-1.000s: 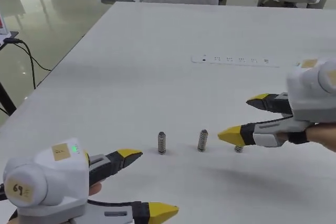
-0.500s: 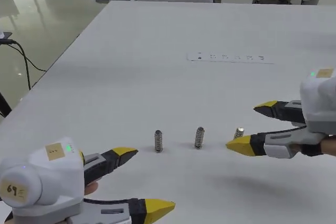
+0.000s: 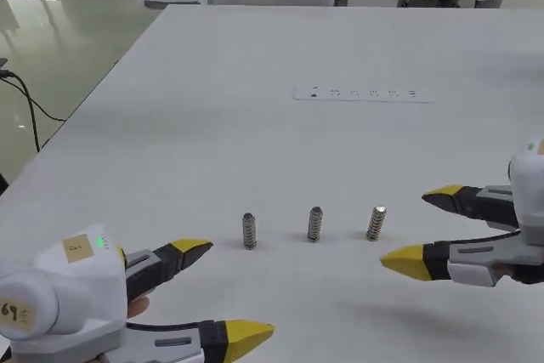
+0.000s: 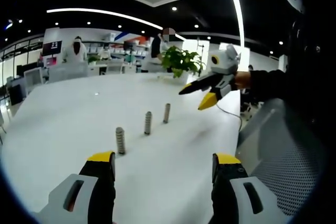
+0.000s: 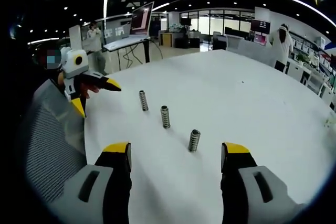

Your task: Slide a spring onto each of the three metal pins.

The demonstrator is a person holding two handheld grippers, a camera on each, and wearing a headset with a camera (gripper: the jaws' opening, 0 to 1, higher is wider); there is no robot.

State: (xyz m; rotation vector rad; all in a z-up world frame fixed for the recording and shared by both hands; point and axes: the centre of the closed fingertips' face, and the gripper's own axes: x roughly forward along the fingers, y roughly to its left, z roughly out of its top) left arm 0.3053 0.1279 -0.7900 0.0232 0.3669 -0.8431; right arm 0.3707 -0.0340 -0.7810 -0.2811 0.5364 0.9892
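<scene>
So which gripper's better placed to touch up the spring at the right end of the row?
Right, likely. The right gripper is open beside the right-end spring, tips toward it, with bare table between. The left gripper is open too, but sits nearest the left-end spring.

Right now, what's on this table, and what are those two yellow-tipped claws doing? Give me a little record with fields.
Surface: white table
Springs: three, upright in a row: left spring, middle spring, right spring
Pin check: a metal tip shows atop the right spring; the others are too small to tell
Left gripper: open, empty, near the left spring, not touching
Right gripper: open, empty, beside the right spring, apart from it
Also: power strip farther back
</scene>
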